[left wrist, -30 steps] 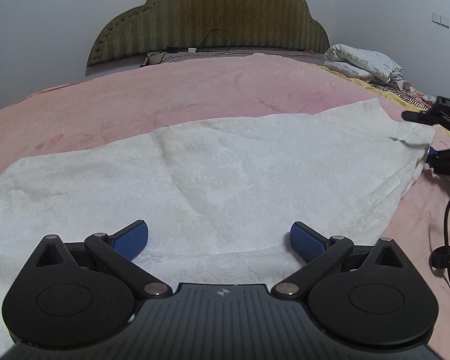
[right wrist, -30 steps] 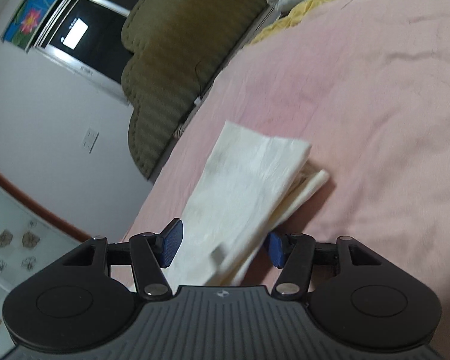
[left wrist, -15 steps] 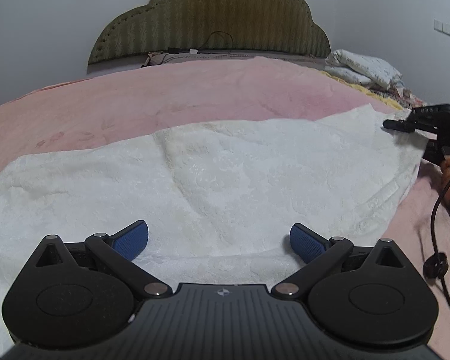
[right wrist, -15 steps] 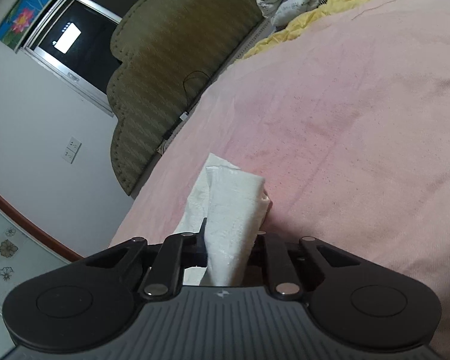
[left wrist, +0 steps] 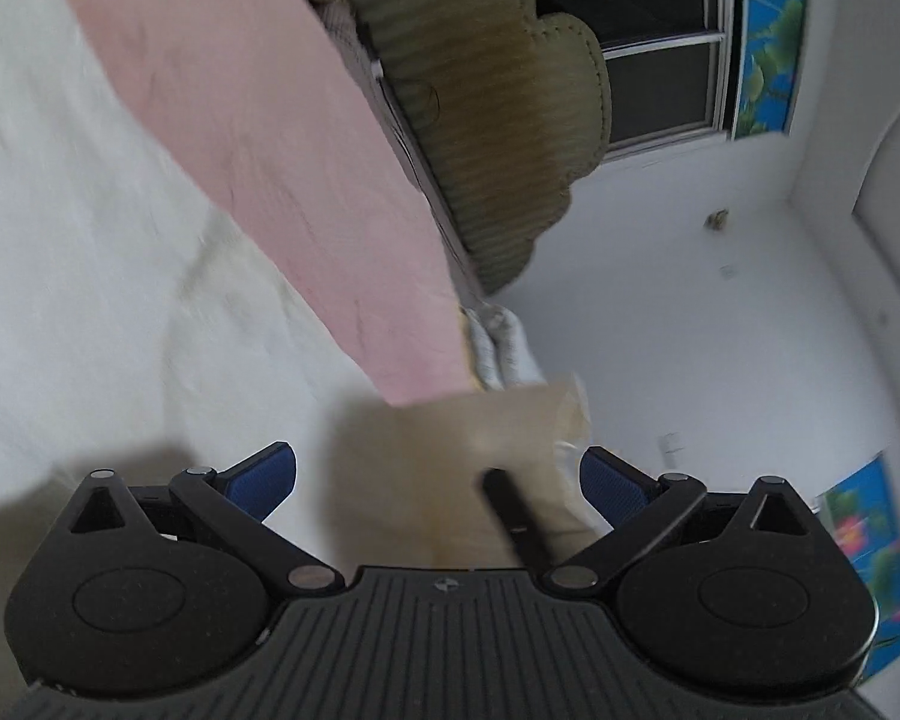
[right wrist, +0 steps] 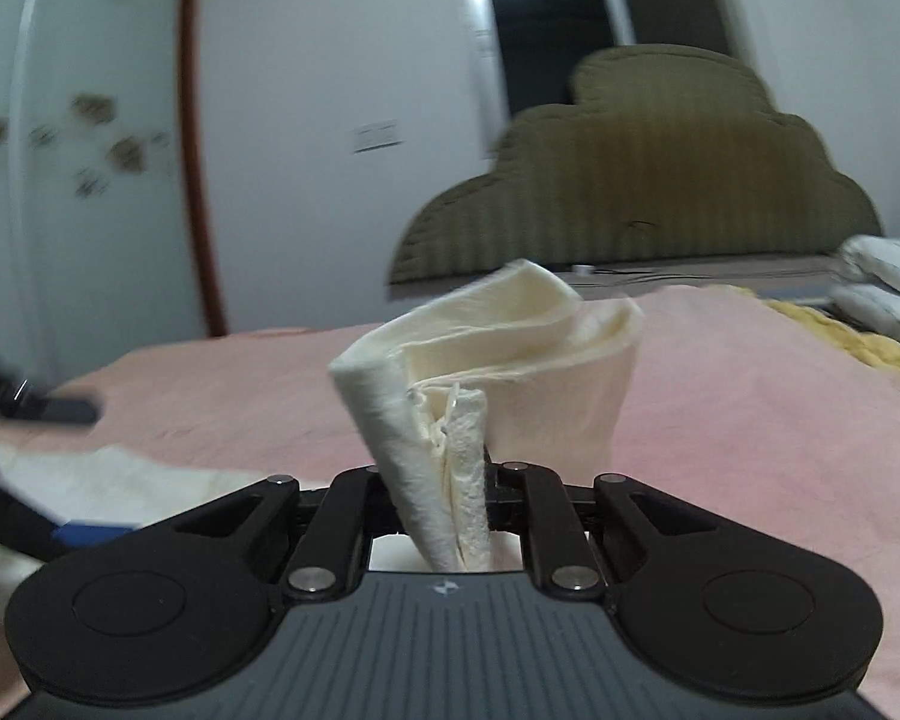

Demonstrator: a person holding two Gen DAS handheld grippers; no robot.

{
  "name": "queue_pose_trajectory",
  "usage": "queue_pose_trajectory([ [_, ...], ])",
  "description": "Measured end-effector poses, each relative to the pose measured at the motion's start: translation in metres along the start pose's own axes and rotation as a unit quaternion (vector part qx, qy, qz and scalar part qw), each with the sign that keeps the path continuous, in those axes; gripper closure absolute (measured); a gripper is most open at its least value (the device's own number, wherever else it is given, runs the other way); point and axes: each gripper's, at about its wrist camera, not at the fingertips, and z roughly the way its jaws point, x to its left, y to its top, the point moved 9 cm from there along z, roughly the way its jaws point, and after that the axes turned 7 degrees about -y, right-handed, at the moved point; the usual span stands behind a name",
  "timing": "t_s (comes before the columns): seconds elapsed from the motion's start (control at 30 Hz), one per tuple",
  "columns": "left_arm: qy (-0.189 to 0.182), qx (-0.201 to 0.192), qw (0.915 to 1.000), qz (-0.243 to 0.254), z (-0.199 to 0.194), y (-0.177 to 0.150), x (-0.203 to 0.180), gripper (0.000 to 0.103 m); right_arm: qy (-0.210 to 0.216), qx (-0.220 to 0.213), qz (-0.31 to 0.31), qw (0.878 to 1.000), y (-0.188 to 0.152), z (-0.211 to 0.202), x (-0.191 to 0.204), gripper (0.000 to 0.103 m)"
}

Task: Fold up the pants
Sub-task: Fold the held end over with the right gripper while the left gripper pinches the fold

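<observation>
The cream-white pants (left wrist: 90,228) lie spread on the pink bedspread (left wrist: 282,138). My right gripper (right wrist: 450,498) is shut on one end of them, and the pinched cloth (right wrist: 498,336) stands up in folded layers above the bed. The rest of the pants (right wrist: 90,480) lies at lower left in the right wrist view. My left gripper (left wrist: 438,474) is open and rolled far sideways. A blurred, lifted fold of cloth (left wrist: 438,456) and a dark bar (left wrist: 510,516) hang between its blue pads (left wrist: 264,477), which do not press on them. The left gripper (right wrist: 36,408) also shows as a blur at the right wrist view's left edge.
An olive padded headboard (right wrist: 648,180) stands at the bed's far end with a cable along its ledge. Folded white bedding (right wrist: 888,282) and a yellow blanket (right wrist: 840,330) lie at the right. A dark window (left wrist: 660,18) and white walls are behind.
The right gripper closed on the end of the pants, lifted it off the bed and rolled level. The left gripper rolled strongly to one side, and the lifted cloth now hangs between its open fingers.
</observation>
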Motion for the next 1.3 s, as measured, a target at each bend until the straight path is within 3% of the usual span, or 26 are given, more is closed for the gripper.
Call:
queue_pose_trajectory([
  [0.17, -0.042, 0.029, 0.9976, -0.047, 0.018, -0.013, -0.001, 0.001, 0.048, 0.013, -0.014, 0.999, -0.013, -0.003, 0.048, 0.091],
  [0.27, -0.031, 0.032, 0.9969, -0.065, 0.028, -0.013, 0.007, 0.001, 0.075, 0.024, -0.018, 0.997, -0.019, -0.006, 0.070, 0.090],
  [0.47, 0.014, 0.005, 0.9982, -0.058, 0.023, 0.008, 0.026, 0.004, 0.089, 0.020, -0.100, 0.991, -0.033, -0.016, 0.115, 0.090],
  [0.57, 0.041, -0.004, 0.9989, -0.024, 0.010, 0.017, 0.026, 0.029, 0.089, 0.021, -0.127, 0.988, -0.037, -0.017, 0.130, 0.090],
  [0.63, 0.097, 0.011, 0.9951, 0.014, 0.004, 0.022, 0.028, 0.061, 0.085, 0.022, -0.150, 0.985, -0.040, -0.017, 0.140, 0.090],
  [0.7, 0.153, 0.021, 0.9863, 0.059, -0.006, 0.028, 0.028, 0.074, 0.090, 0.023, -0.162, 0.982, -0.040, -0.014, 0.150, 0.090],
  [0.8, 0.211, 0.019, 0.9687, 0.130, -0.019, 0.040, 0.020, 0.081, 0.110, 0.026, -0.170, 0.979, -0.040, -0.011, 0.168, 0.090],
  [0.97, 0.291, -0.011, 0.9174, 0.271, -0.041, 0.064, -0.004, 0.081, 0.139, 0.013, -0.203, 0.969, -0.041, -0.003, 0.208, 0.090],
  [1.13, 0.342, -0.021, 0.8855, 0.314, -0.059, 0.075, -0.004, 0.082, 0.163, 0.007, -0.207, 0.965, -0.041, 0.006, 0.240, 0.090],
  [1.3, 0.367, -0.027, 0.8701, 0.328, -0.075, 0.078, 0.006, 0.082, 0.182, 0.016, -0.213, 0.960, -0.047, 0.015, 0.262, 0.090],
])
